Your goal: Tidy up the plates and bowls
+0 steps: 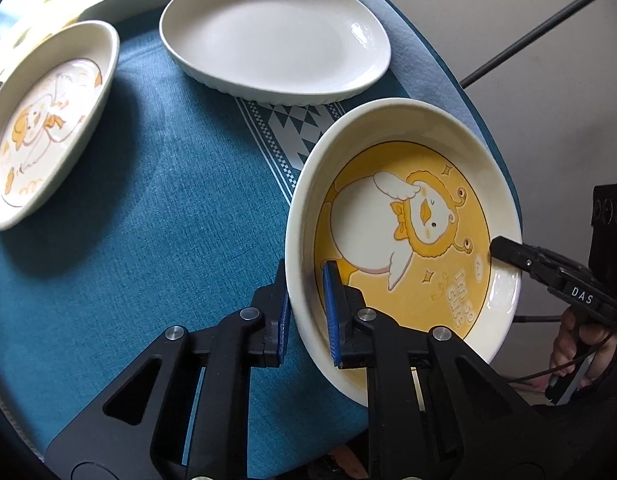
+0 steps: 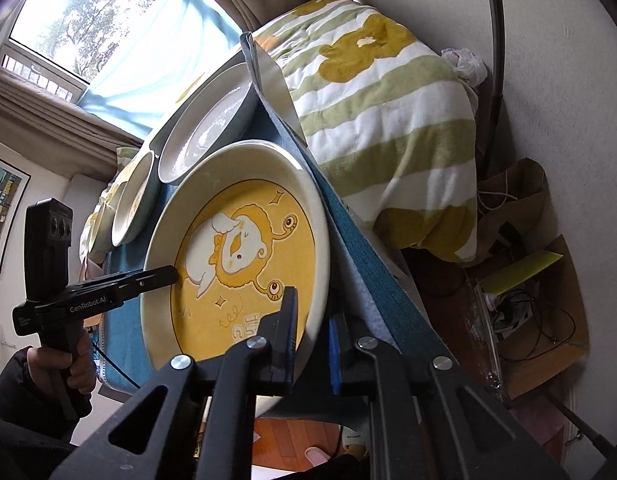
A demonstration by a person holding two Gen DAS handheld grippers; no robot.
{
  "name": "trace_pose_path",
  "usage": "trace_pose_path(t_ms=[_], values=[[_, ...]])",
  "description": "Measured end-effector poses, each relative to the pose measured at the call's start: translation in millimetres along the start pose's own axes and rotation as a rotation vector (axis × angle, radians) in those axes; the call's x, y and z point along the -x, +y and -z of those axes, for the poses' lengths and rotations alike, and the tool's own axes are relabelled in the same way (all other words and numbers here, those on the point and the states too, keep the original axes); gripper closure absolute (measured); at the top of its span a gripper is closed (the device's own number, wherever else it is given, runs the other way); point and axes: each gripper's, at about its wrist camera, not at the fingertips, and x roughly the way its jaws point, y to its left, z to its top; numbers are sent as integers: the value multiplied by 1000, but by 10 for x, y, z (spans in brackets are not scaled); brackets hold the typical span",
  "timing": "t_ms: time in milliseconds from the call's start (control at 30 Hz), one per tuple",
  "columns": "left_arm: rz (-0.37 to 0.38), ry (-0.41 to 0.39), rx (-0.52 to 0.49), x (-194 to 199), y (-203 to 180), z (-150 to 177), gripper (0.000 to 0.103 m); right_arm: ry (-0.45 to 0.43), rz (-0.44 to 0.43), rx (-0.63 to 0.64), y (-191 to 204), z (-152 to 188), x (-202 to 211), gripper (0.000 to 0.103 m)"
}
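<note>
Where the blue cloth (image 1: 148,208) covers the bench, seen from the left wrist: far left of the left claw (image 1: 306,300), a cream dish with a pale duck drawing (image 1: 44,128); ahead and up from that claw, a plain white oval dish (image 1: 276,36), well apart from the pads. Directly at the left claw, the yellow duck plate (image 1: 404,232), its near rim pinched between the two blue pads, one pad outside the wall, one inside. Jaws nearly closed, clamped on that rim. At the far right of the same plate, the right claw (image 1: 498,246), its black tip on the opposite rim, gripped by a hand (image 1: 576,340).

From the right wrist: right claw closed down onto the plate's edge, one finger over the yellow face, one beneath. Beyond the bench on the right, a striped green blanket (image 2: 388,112).
</note>
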Motion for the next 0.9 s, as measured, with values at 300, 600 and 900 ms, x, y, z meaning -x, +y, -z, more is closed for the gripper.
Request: trace_pose_path(t_ms=[300, 600, 900], values=[[30, -47, 31, 221, -77, 165, 90, -24, 28, 74, 118, -96, 106, 90], [33, -185, 149, 929, 309, 546, 90, -28, -16, 236, 718, -245, 166, 90], [-14, -259, 264, 1604, 1083, 1118, 90, 34, -89, 323, 1584, -100, -191, 90]])
